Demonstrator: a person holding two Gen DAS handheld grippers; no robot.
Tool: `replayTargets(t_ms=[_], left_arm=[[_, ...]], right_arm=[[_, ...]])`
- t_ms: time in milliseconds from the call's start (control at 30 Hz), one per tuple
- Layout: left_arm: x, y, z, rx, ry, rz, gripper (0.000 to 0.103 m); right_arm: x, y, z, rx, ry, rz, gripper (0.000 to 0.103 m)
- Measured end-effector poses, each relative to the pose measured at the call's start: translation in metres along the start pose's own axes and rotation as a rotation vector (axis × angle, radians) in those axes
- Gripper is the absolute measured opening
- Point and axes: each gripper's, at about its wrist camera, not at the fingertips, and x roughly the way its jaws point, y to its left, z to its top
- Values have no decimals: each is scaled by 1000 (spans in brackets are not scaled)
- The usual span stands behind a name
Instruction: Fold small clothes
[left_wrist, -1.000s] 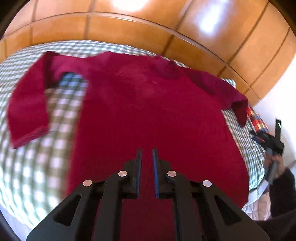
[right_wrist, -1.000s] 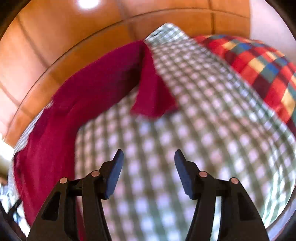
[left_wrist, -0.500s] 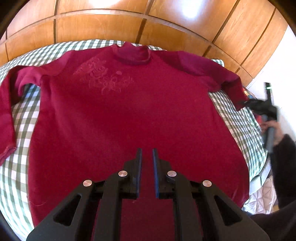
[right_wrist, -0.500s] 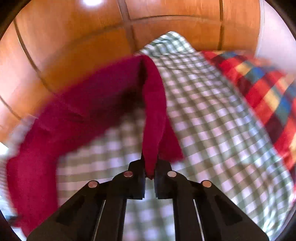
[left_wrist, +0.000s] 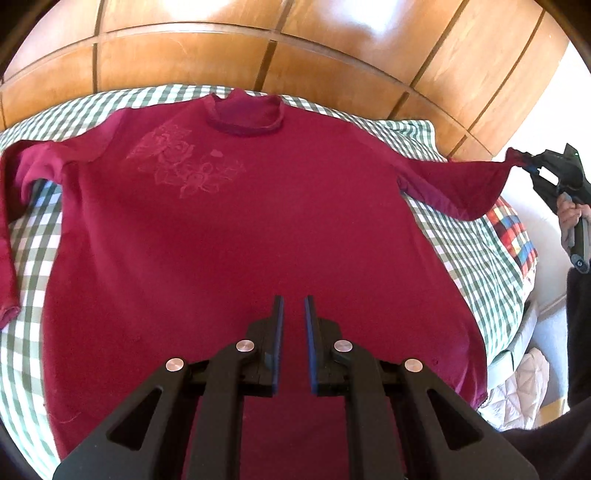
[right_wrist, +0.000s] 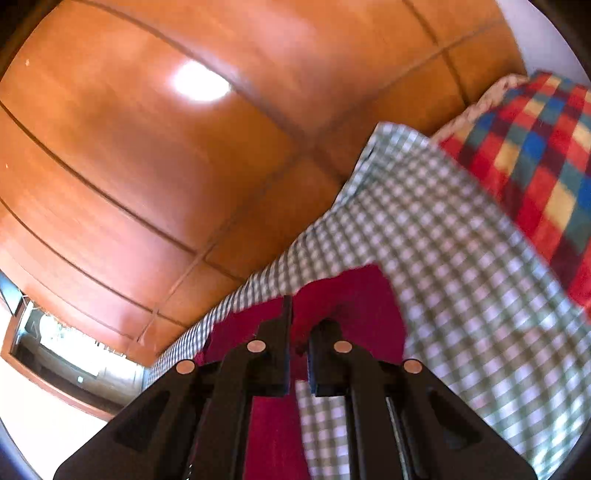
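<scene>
A dark red long-sleeved sweater (left_wrist: 236, 229) lies face up on the green-checked bed cover (left_wrist: 29, 236), collar toward the headboard. My left gripper (left_wrist: 293, 306) hovers over the lower body of the sweater, its jaws nearly closed with a narrow gap and nothing between them. My right gripper (right_wrist: 300, 314) is shut on the cuff of the right sleeve (right_wrist: 354, 299). In the left wrist view the right gripper (left_wrist: 532, 162) holds that sleeve (left_wrist: 465, 184) lifted and stretched out past the bed's right side. The left sleeve (left_wrist: 9, 236) lies bent down the left side.
A wooden panelled headboard (left_wrist: 295, 48) runs behind the bed. A multicoloured checked blanket (right_wrist: 535, 155) lies on the right part of the bed. The bed's right edge (left_wrist: 517, 332) drops to quilted white fabric (left_wrist: 517, 391).
My right gripper closed on the right sleeve's cuff and pulled the sleeve up and outward to the right. The left gripper swung to look squarely over the sweater.
</scene>
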Motion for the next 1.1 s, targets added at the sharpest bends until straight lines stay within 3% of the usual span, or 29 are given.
replayTargets(t_ms=[100,300,533,600,633,667,733,800,933,1100], left_arm=[[-4,8,1,-18,-9,-3,8],[-17,24,5,-53,-58,-16,8],[-31,52,20,-106,-123,-5,8],[-33,62,30,-120,-145,0,8],[-33,66,34,-127,-152,6,10],[-34,71,40,-135,-162,14,17],[-35,80,48,-154,-183,28,48],[-38,92,57,-182,-213,39,51],[-32,116,77,-245,-232,29,51],[-2,137,110,-298,-214,46,51]], right_arm=[[26,38,-17,-53,60,70,6],[108,163,-36,-272,197,223,6],[211,288,-101,-523,413,281,9],[236,309,-116,-551,455,283,25],[249,315,-122,-557,485,296,71],[255,319,-126,-557,480,289,88],[257,316,-128,-540,436,286,86],[249,298,-125,-503,414,298,86],[219,242,-111,-460,333,207,86],[176,120,-103,-343,269,-53,78]])
